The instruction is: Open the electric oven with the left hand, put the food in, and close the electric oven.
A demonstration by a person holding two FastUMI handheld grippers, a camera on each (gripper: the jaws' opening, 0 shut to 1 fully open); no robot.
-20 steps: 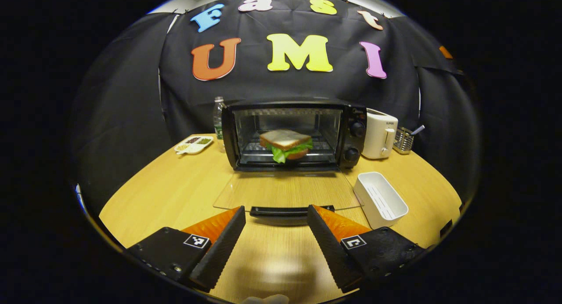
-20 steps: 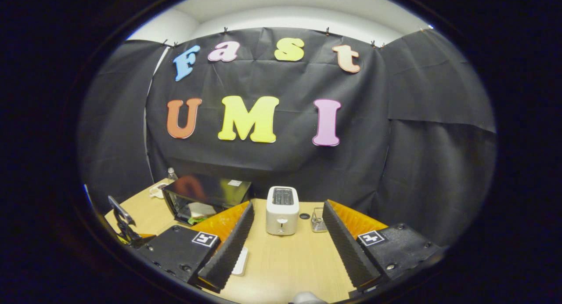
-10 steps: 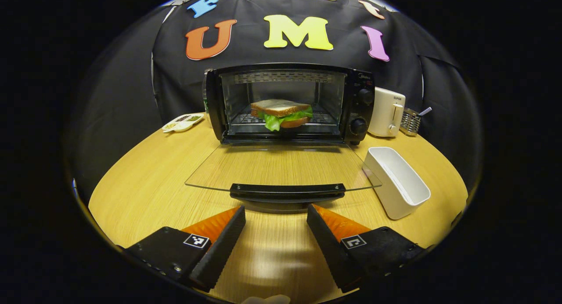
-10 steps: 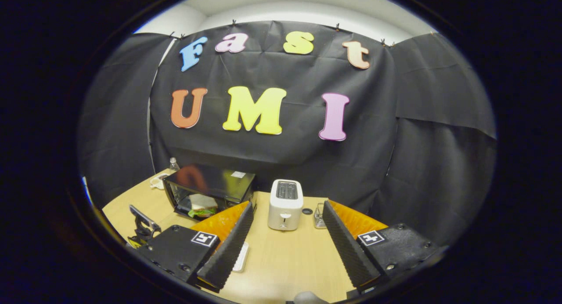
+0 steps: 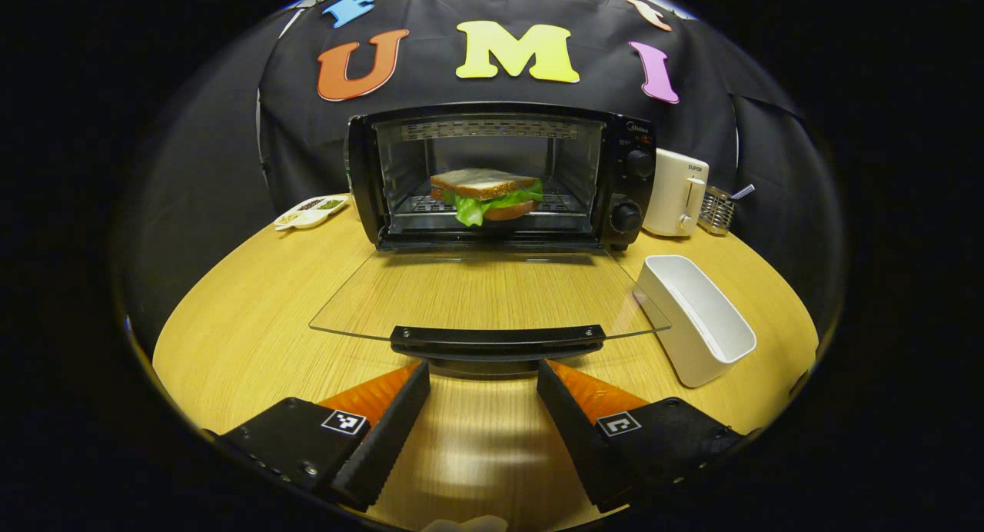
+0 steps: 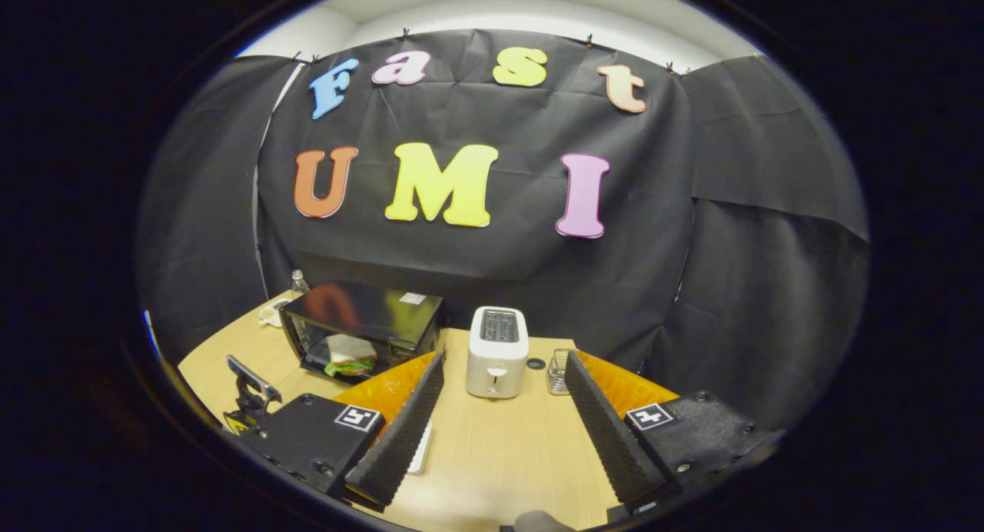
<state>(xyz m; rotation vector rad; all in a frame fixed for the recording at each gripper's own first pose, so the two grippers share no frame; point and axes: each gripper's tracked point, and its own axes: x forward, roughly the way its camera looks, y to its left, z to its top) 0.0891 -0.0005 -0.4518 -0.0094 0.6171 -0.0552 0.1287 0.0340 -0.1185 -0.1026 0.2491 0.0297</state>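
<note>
Oven [image 5: 500,174] door [image 5: 484,294] down flat; sandwich [image 5: 486,194] on rack inside. Left gripper [image 5: 483,378] just short of door handle [image 5: 496,338], jaws apart. Right gripper [image 6: 500,420] jaws apart, empty.

Clear glass oven door [image 5: 492,294], matt wood-grain table [image 5: 254,324], glossy white plastic tray [image 5: 696,317], smooth toaster [image 6: 496,351]

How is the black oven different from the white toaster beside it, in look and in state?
The oven is black and wide; the toaster is white, narrower and upright. The oven opens at the front, its glass door folded down flat, while the toaster has slots on top. The oven holds a sandwich; nothing sticks out of the toaster. Both stand on the wooden table against the black cloth.
</note>
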